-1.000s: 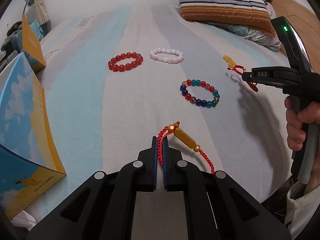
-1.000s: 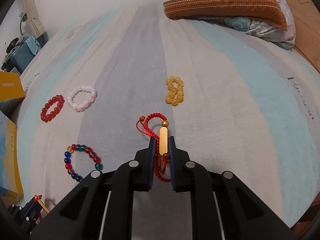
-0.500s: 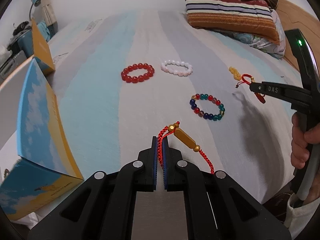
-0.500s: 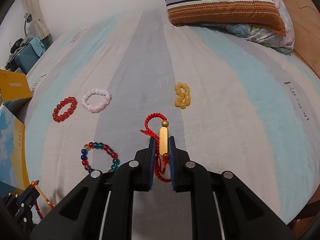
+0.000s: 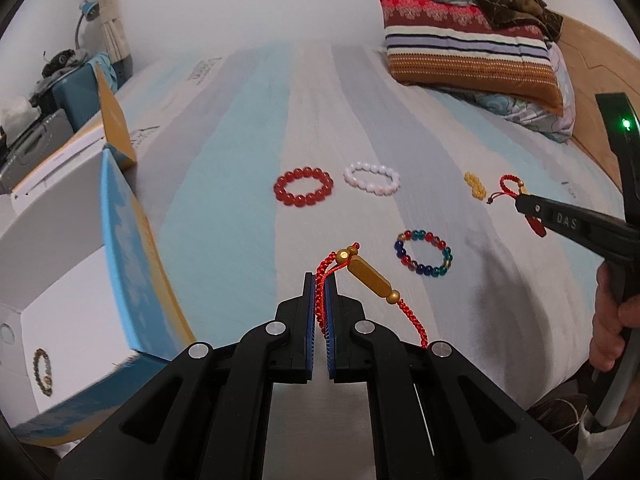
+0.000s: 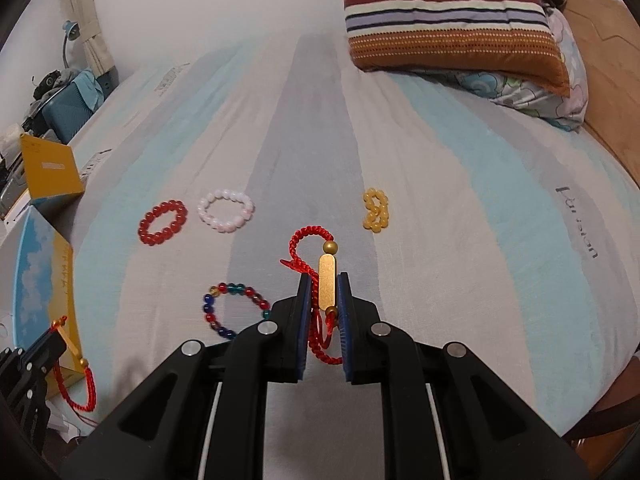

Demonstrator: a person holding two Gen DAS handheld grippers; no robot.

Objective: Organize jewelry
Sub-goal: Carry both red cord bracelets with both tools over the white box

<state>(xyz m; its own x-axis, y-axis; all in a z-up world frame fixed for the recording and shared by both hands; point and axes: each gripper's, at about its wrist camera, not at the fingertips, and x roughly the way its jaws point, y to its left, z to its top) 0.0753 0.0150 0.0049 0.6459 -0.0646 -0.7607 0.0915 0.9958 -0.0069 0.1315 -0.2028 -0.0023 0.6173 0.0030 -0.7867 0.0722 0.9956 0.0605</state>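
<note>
Left gripper pinching red cord bracelet above bed; right gripper clamping second cord bracelet. Four bead bracelets lying mid-bed.

Raised letters "DAS" stand on the right tongs.

Two low wrist views, shared bedspread

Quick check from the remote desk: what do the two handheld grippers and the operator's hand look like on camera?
Both the left gripper and the right gripper are matte black, angular, with silver rivets and blue pads. Seen from the side, the right one carries white "DAS" lettering and a green light. A bare hand grips its handle, above a pale sleeve.
</note>
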